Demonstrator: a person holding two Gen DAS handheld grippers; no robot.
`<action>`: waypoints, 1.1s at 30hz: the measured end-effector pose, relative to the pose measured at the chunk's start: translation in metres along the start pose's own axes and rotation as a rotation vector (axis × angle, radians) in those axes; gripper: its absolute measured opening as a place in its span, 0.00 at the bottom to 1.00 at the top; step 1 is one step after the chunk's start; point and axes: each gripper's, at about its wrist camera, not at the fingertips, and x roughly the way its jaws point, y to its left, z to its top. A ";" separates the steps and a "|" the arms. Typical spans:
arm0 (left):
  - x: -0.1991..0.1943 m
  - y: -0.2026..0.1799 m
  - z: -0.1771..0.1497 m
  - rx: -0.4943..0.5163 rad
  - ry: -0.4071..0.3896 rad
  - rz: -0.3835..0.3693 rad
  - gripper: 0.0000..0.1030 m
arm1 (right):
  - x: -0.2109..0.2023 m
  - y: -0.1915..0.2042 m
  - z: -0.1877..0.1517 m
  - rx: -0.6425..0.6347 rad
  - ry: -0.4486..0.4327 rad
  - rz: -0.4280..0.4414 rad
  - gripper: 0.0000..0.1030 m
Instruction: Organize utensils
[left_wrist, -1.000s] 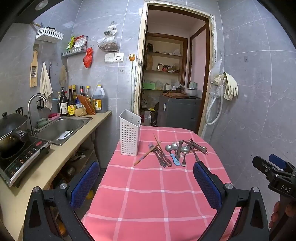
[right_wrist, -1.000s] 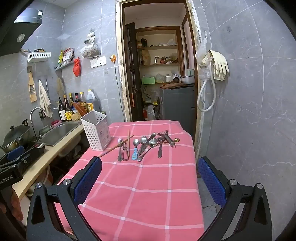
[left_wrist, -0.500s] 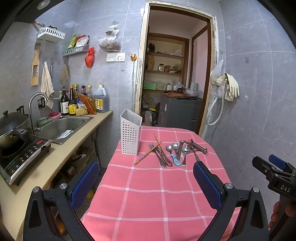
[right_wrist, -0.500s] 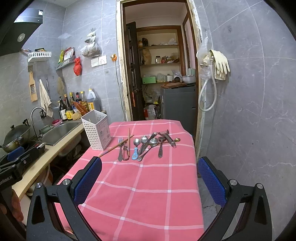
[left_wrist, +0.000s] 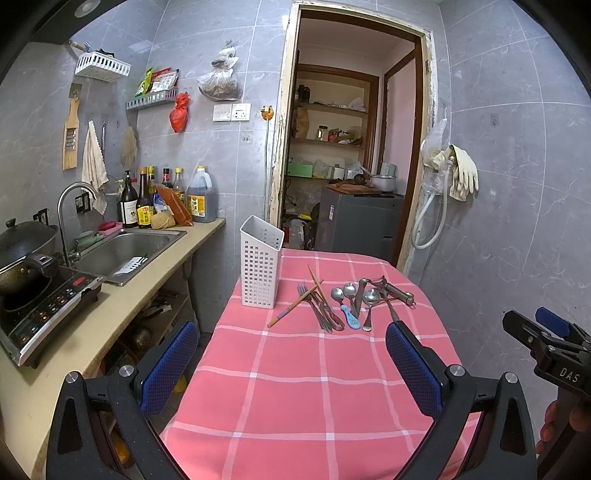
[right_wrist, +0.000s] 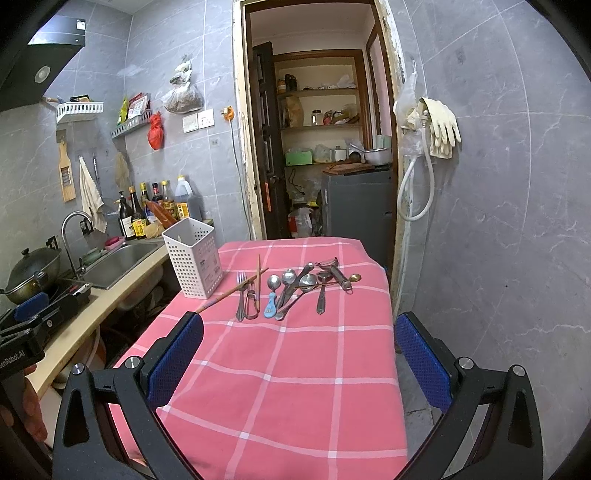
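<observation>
A white perforated utensil holder (left_wrist: 260, 267) (right_wrist: 194, 257) stands upright at the far left of the pink checked table (left_wrist: 295, 387) (right_wrist: 295, 369). To its right lie chopsticks (left_wrist: 295, 303) (right_wrist: 231, 291), forks (left_wrist: 314, 306) (right_wrist: 242, 295), several spoons (left_wrist: 349, 301) (right_wrist: 291, 286) and a peeler (left_wrist: 395, 290) (right_wrist: 338, 273). My left gripper (left_wrist: 291, 362) is open and empty above the near table. My right gripper (right_wrist: 299, 354) is open and empty too, well short of the utensils.
A counter (left_wrist: 92, 332) with a sink (left_wrist: 122, 251), an induction hob (left_wrist: 37, 306) and bottles (left_wrist: 144, 203) runs along the left. A doorway (left_wrist: 343, 166) opens behind the table. The grey tiled wall (right_wrist: 498, 221) stands close on the right.
Both gripper views have shifted only slightly. The utensils and holder have not moved, and both grippers stay open.
</observation>
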 end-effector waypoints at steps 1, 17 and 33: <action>0.000 0.000 0.000 0.000 0.001 -0.001 1.00 | 0.000 0.000 0.000 0.000 0.001 0.000 0.99; 0.000 0.000 0.000 -0.002 0.003 -0.001 1.00 | -0.001 0.003 -0.001 0.001 0.004 0.001 0.99; 0.001 0.001 0.000 -0.005 0.004 -0.002 1.00 | 0.010 0.008 -0.010 0.002 0.006 0.000 0.99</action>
